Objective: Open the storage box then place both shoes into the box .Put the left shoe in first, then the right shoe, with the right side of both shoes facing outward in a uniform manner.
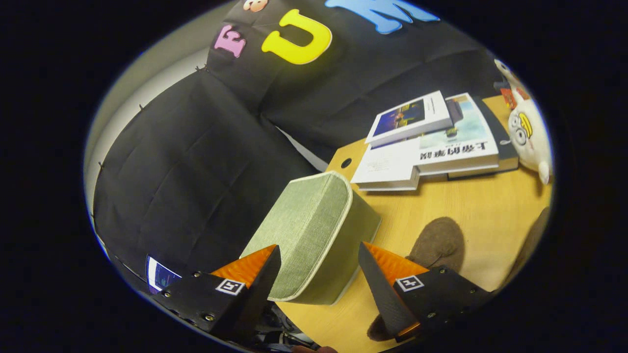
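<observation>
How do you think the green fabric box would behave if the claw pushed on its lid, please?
The box looks woven and cloth-covered, so it is probably light and may slide on the smooth table rather than tip. Its rounded, piped edges suggest soft walls that could dent a little. The claw is open, the box between its fingers; the fabric should not be slippery.

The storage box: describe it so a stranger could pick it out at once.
Start at the wooden table, where a stack of books lies against the booth's black wall. Nearer than the books, just ahead of the open gripper and partly between its fingers, stands the storage box. It alone is sage-green woven fabric with pale piping along its edges; the brown shoe beside it is fuzzy and low.
</observation>
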### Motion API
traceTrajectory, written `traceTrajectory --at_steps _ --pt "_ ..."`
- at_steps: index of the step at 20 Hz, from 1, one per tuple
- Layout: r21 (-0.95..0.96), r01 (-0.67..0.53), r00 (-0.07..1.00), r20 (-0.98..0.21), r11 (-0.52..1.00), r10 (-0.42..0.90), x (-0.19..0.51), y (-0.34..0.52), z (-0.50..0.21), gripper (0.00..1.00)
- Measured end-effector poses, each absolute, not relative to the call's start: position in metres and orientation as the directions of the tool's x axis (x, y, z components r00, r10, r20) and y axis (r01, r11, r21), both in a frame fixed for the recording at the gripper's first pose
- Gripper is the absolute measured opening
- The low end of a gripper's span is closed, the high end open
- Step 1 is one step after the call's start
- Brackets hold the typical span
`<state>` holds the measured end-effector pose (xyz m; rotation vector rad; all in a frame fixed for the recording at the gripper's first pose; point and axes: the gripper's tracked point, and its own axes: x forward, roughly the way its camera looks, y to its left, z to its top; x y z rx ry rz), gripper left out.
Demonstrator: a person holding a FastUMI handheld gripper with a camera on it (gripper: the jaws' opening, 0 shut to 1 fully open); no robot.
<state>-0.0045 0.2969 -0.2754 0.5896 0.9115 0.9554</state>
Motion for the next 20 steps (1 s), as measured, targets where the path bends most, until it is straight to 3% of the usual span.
traceTrajectory --at_steps 14,16,17,18,19,20 --pt "0.991 -0.079 0.108 -0.103 0.112 0.989 -0.004 0.363 -0.292 0.94" --pt "0.993 -0.083 0.114 -0.075 0.084 0.991 -0.002 0.360 -0.284 0.83" --pt "0.995 -0.082 0.119 -0.054 0.064 0.991 -0.001 0.358 -0.279 0.68" --pt "0.994 -0.075 0.139 -0.070 0.081 0.988 0.002 0.360 -0.281 0.64" --pt "0.997 -0.047 0.152 -0.057 0.065 0.987 0.005 0.353 -0.279 0.35" --pt "0.999 -0.026 0.159 -0.040 0.045 0.986 0.007 0.351 -0.274 0.21"
